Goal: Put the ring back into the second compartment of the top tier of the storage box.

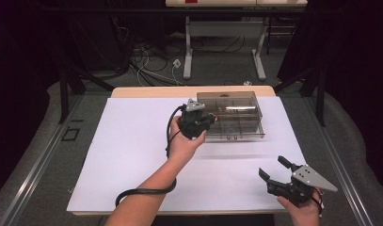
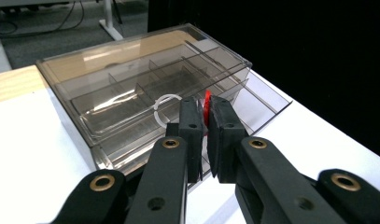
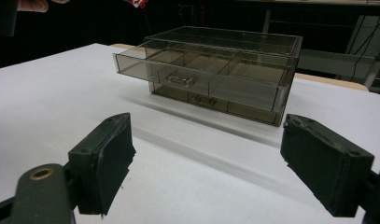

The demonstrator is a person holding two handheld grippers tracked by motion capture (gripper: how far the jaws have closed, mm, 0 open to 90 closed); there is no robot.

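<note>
A smoky clear plastic drawer box [image 1: 231, 106] stands at the back of the white table, its top drawer [image 3: 197, 77] pulled partly out. My left gripper [image 1: 211, 117] hovers at the box's left front corner, above the open drawer. Its jaws are shut on a small red thing [image 2: 207, 103], which peeks out between the pads. A thin white ring [image 2: 165, 109] shows just past the left jaw, over the drawer's compartments. My right gripper [image 1: 271, 167] rests low near the table's front right, open, with nothing between its fingers, and faces the box [image 3: 225, 51].
A white sheet [image 1: 132, 155] covers most of the table, and a wooden edge [image 1: 147, 92] shows at the back. The lower drawers [image 3: 211, 100] are pushed in. A second table's legs [image 1: 188, 52] and loose cables stand on the floor beyond.
</note>
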